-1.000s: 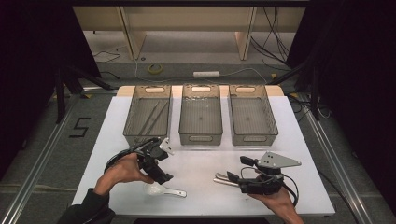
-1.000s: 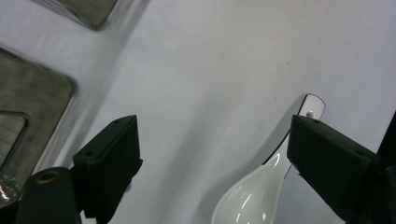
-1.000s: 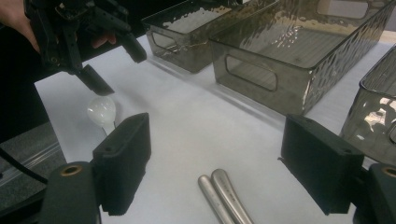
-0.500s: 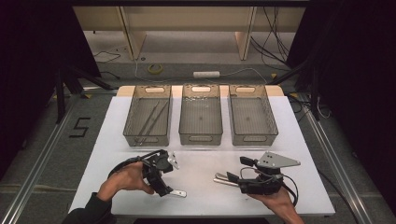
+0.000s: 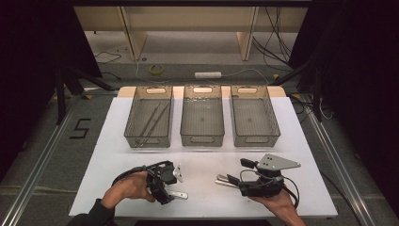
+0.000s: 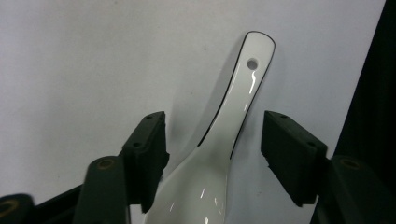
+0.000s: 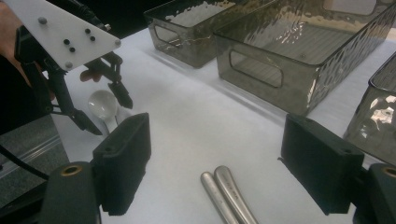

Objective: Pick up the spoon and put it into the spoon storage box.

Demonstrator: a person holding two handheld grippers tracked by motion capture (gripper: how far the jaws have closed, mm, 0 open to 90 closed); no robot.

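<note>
The left tool (image 6: 212, 140) straddles a white ceramic spoon (image 6: 219, 144) lying on the white bench (image 5: 207, 160) at near left, its jaws just narrowing but the pads (image 6: 152, 144) not yet touching it. The right tool (image 7: 217, 163) stands wide over 2 metal handles (image 7: 224, 191) at near right. Beyond sit 3 smoky plastic bins (image 5: 202, 122). A "5" (image 5: 81, 128) marks the floor at left.

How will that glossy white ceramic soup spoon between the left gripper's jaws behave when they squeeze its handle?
The glossy white ceramic soup spoon looks glazed, so it may slip between the pads. It appears rigid and probably chips if dropped. The left gripper has just been closing its jaws, which straddle the narrow handle with a gap on each side; the rounded bowl may rock or swing the spoon when first touched.
</note>
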